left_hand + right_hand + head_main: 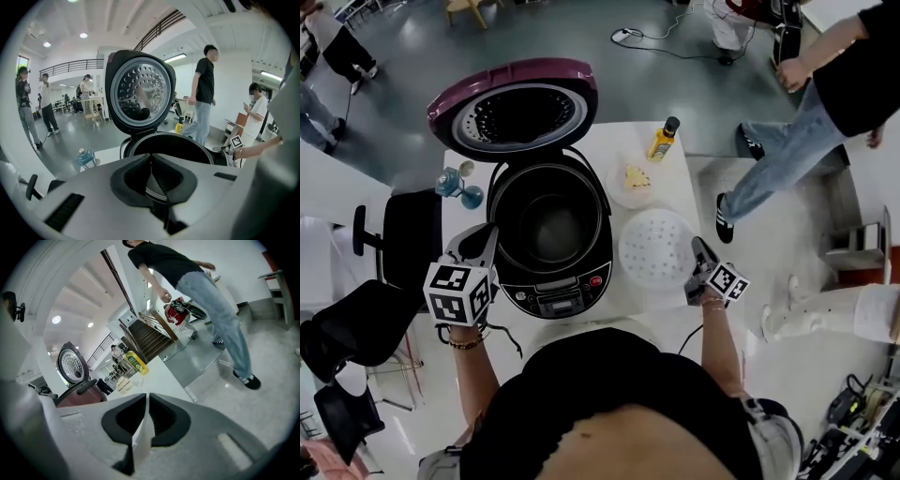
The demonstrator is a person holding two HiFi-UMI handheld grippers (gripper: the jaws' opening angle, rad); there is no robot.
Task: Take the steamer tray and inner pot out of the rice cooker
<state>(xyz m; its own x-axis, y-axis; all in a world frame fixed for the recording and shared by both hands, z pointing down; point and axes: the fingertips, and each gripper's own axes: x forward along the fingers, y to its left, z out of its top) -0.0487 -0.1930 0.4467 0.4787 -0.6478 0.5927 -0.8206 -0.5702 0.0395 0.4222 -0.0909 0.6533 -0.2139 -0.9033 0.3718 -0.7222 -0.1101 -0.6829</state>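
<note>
The black rice cooker [555,296] stands open on the white table [673,315], its maroon lid [516,105] tipped back. The dark inner pot [551,225] sits inside it. The white perforated steamer tray [654,246] lies to the right of the cooker, low over the table. My right gripper [698,249] is shut on the tray's near right rim; in the right gripper view the white rim [140,437] stands between the pads. My left gripper [487,234] is shut at the cooker's left edge. In the left gripper view the pot's rim [154,193] shows just beyond the closed jaws [151,157].
A yellow bottle [662,141] and a small bowl of food [631,180] stand behind the tray. Blue glassware [459,186] sits left of the cooker, and a black chair [408,234] is beside the table. A person [797,122] walks past on the right.
</note>
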